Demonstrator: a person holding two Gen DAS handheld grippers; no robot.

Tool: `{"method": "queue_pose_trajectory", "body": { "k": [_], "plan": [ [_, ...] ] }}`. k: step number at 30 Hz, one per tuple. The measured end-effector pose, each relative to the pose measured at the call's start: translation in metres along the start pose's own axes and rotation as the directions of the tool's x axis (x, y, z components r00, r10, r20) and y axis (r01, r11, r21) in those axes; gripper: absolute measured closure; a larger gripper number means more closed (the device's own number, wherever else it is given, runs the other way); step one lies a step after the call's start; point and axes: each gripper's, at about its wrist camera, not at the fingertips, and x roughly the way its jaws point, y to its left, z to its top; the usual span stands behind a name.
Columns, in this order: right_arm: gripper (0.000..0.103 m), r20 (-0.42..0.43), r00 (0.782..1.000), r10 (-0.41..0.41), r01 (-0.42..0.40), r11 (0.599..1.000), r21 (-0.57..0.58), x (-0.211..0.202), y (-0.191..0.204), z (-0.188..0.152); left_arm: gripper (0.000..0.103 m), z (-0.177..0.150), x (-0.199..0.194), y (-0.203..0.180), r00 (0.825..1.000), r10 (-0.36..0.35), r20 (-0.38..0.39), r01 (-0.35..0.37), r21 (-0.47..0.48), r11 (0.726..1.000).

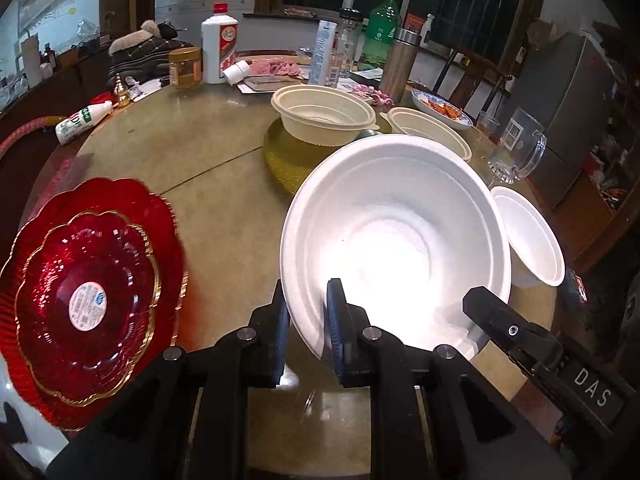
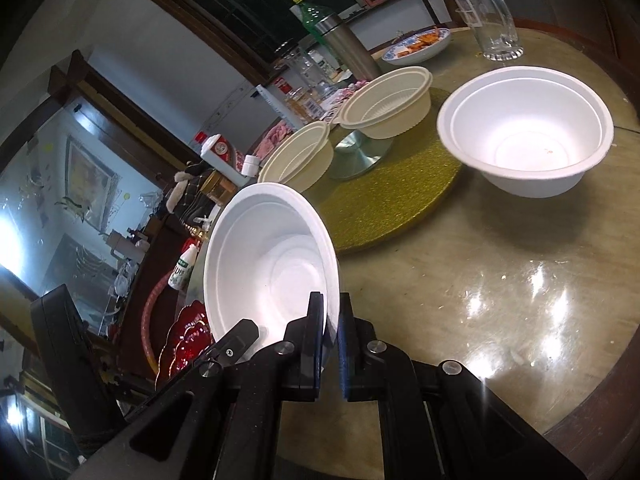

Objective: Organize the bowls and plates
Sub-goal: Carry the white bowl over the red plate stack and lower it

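Closest in, the left gripper [image 1: 306,312] pinches the near rim of a big white bowl [image 1: 396,240], one pad outside the wall and one inside, so the bowl hangs tilted with its mouth turned back toward the fingers; the right gripper [image 2: 330,332] pinches the same bowl [image 2: 272,264] at another spot on its rim, jaws pressed tight on the thin wall, and its black body shows just off to the right of the left fingers. Down to the left of the left gripper sits a stack of red scalloped plates [image 1: 88,300] with gold edges, a round white sticker in the middle of the top one. Ahead and right of the right gripper a second white bowl [image 2: 528,132] stands upright on the round table [image 2: 500,280], partly overlapping a gold glitter mat [image 2: 400,184]. Farther ahead, on that mat, are two cream plastic bowls [image 2: 390,100], one raised on a small metal stand, the other just beside it toward the left. Beyond them stand a glass mug [image 2: 494,20], a blue-patterned dish of orange food [image 2: 420,46], a steel flask [image 2: 348,46] and a green bottle [image 2: 310,12], with a white liquor bottle [image 1: 219,46] far across the table from the left gripper
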Motion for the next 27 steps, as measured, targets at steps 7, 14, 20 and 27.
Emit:
{"method": "queue_pose_trajectory", "body": {
  "k": [7, 14, 20, 27],
  "plan": [
    [0.097, 0.015, 1.000, 0.020, -0.019, 0.999, -0.035, -0.006, 0.015, -0.007, 0.087, -0.004, -0.019, 0.008, 0.999, 0.008, 0.036, -0.008, -0.018, 1.000],
    [0.096, 0.035, 0.998, 0.042, -0.040, 0.996, -0.077, -0.014, 0.031, -0.010, 0.087, -0.007, -0.038, 0.016, 0.997, 0.013, 0.070, -0.011, -0.029, 1.000],
    [0.096, 0.026, 0.998, 0.065, -0.062, 0.992, -0.106, -0.013, 0.044, -0.012, 0.087, -0.008, -0.049, 0.029, 0.995, 0.025, 0.092, -0.021, -0.045, 0.999],
    [0.096, -0.004, 0.996, 0.088, -0.088, 0.985, -0.147, -0.001, 0.064, -0.019, 0.087, -0.011, -0.057, 0.052, 0.993, 0.058, 0.103, -0.049, -0.089, 0.995]
  ]
}}
